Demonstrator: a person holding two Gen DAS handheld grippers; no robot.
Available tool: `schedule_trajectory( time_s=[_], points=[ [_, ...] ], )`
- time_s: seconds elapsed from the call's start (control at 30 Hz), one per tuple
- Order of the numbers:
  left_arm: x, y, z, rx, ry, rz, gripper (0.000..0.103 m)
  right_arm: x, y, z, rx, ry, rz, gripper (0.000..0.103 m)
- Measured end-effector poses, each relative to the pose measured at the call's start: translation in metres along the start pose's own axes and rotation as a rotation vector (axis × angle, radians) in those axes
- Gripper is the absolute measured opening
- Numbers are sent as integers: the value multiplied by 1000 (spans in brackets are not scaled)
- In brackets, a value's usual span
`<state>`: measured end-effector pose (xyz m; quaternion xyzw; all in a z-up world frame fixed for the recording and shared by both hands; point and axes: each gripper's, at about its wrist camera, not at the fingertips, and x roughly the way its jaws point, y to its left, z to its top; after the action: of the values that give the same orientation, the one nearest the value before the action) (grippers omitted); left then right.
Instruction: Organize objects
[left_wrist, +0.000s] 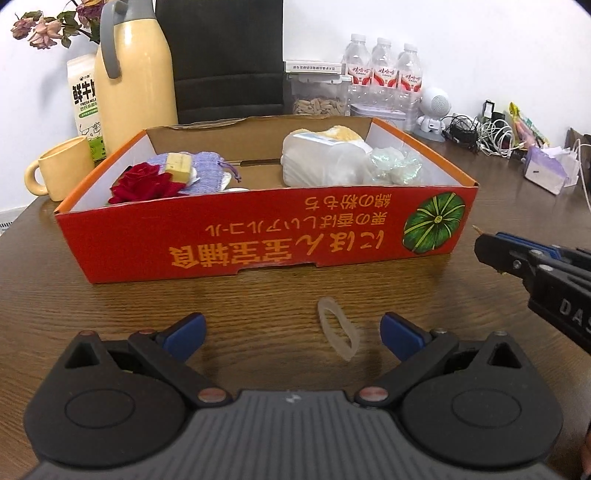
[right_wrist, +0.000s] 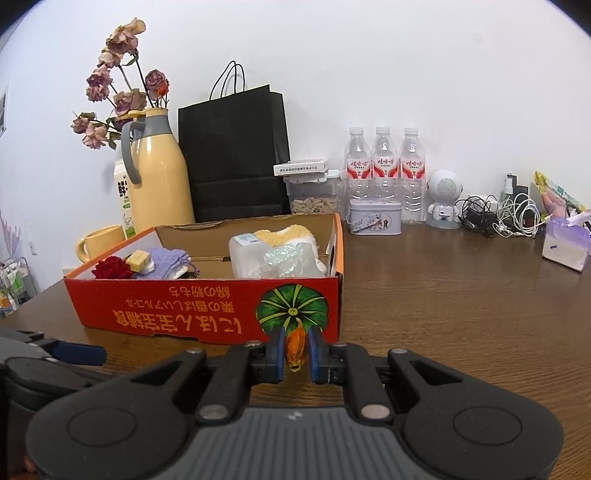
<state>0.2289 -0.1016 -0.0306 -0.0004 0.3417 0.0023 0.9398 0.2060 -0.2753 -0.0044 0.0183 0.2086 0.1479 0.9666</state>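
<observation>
- The left gripper (left_wrist: 291, 332) stands wide over the bench (left_wrist: 110, 306), with the rubber band (left_wrist: 338, 330) lying flat between its fingers, toward the right one; centre the band before closing, and come low so a pad slips under its rim.
- The right gripper (right_wrist: 295, 350) is clamped narrow on a small orange dried flower (right_wrist: 295, 347), at 6 o'clock of the red box (right_wrist: 207, 310); lift it over the near wall.
- The band is a pale, translucent, limp oval loop.
</observation>
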Motion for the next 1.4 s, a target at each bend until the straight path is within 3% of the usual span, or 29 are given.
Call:
schedule_trajectory(
  time_s=[0.03,0.13,0.17,0.2,0.23,0.7,1.03,1.4],
  points=[
    [2,-2,1,1,1,6,97,0,0,0,1,-1,1,12],
    [6,-5,1,2,1,17,68,0,-1,0,6,-2,0,12],
    [4,-6,1,6,-5,12,48,1,-1,0,7,0,0,12],
    [2,-8,2,12,-8,-3,22,1,-1,0,7,2,0,12],
    [1,-9,2,19,-4,-21,12,1,-1,0,8,4,-1,12],
    [-24,1,8,28,-86,-116,3,-3,5,2,-18,-29,3,12],
    [-61,36,49,13,-226,-146,3,-3,26,34,-55,-83,22,12],
    [-55,64,90,-7,-283,-156,3,30,57,75,-91,-99,59,12]
  ],
)
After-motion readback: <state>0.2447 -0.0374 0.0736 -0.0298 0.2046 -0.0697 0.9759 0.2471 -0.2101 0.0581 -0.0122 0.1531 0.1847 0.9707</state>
